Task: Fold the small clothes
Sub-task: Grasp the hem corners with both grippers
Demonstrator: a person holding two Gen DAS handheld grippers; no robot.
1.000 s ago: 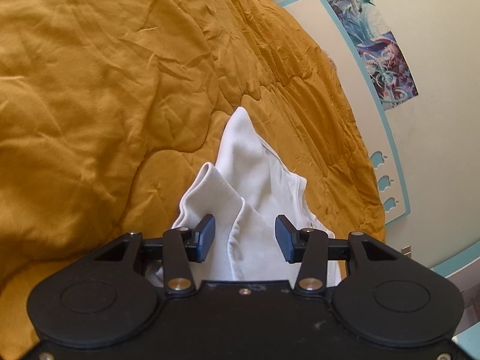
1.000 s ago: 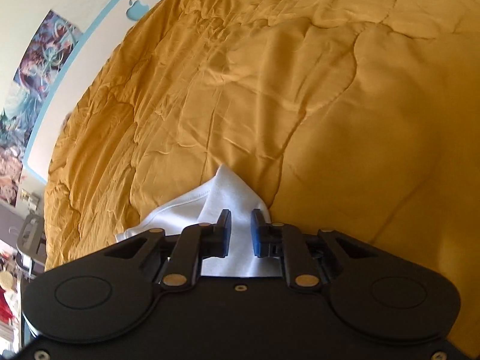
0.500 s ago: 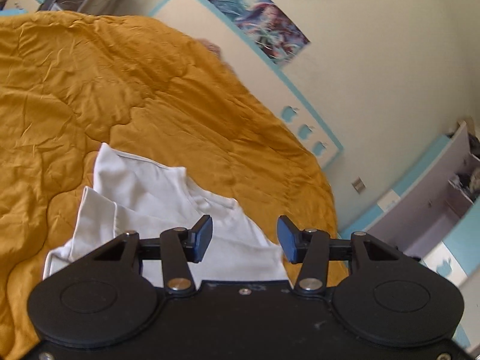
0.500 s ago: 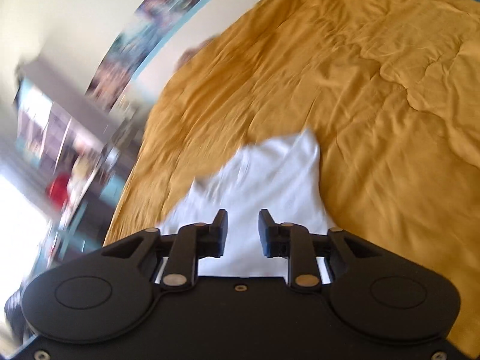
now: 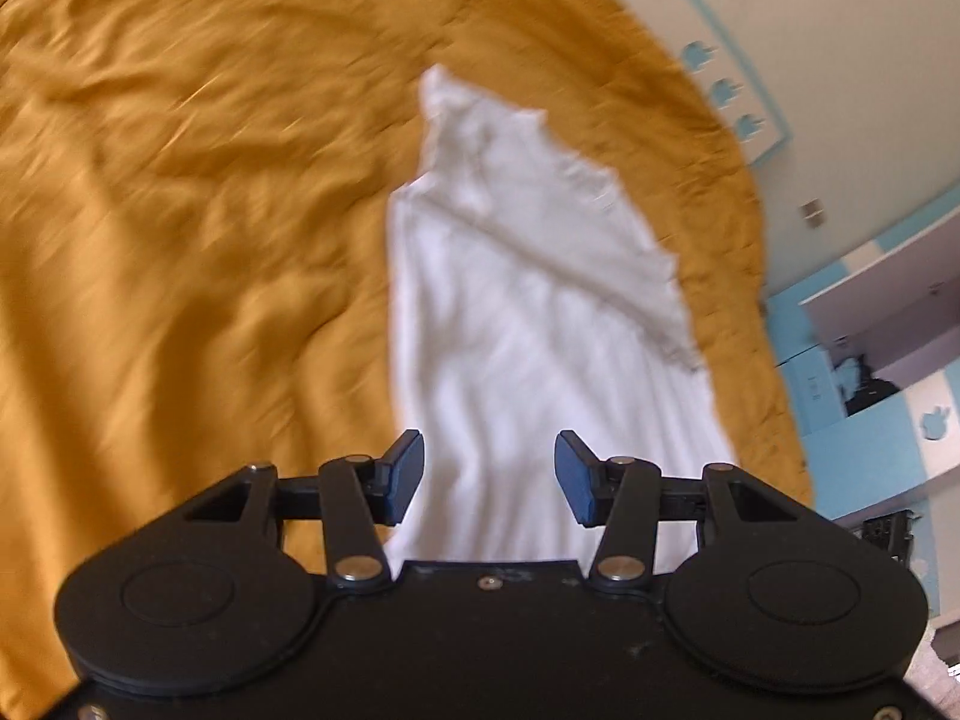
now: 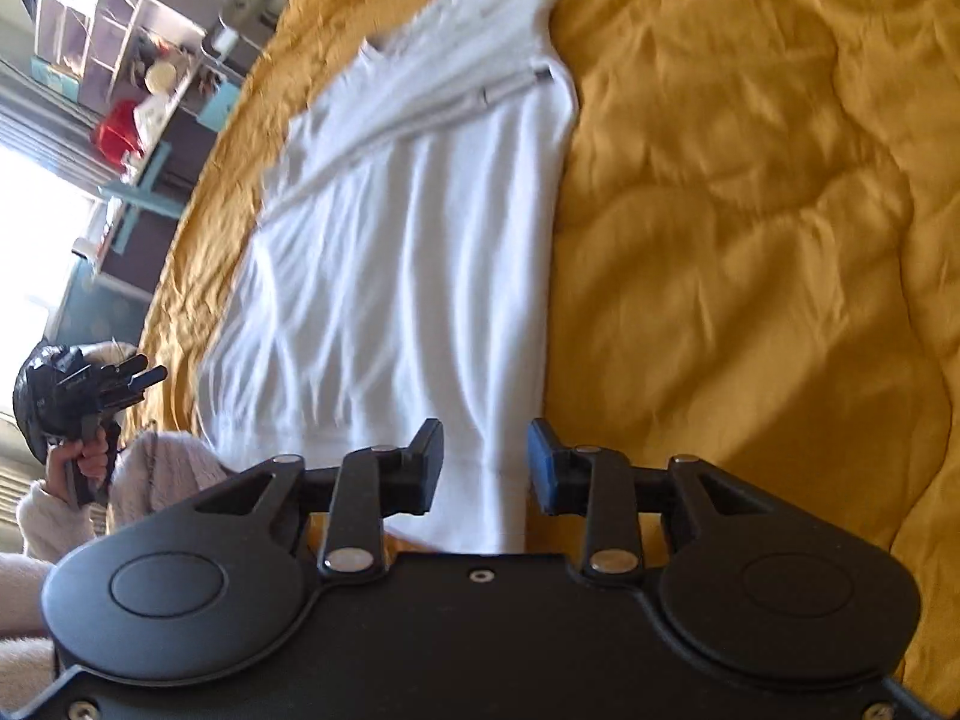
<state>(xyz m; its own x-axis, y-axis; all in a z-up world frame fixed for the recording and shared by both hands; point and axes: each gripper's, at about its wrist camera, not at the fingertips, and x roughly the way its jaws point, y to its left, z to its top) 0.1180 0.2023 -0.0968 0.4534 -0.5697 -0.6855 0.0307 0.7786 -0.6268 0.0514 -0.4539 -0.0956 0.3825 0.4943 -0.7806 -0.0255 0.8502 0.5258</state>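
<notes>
- Since a second ago both grippers have pulled back from the white garment (image 6: 396,252), which now lies stretched out long on the mustard-yellow quilt (image 6: 750,210) instead of bunched at the fingertips.
- The right gripper (image 6: 485,465), then nearly closed, has its jaws opening; the hem lies below and between them, unpinched.
- The left gripper (image 5: 489,477) stands wide apart over the near end of the cloth, gripping nothing.
- The garment runs straight ahead of each gripper: smooth, softly creased, with a folded band crossing diagonally near its far end.
- A small dark tag (image 6: 543,75) sits there; its writing is unreadable.
- A hand (image 6: 81,462) in a fluffy sleeve holds the left gripper.
</notes>
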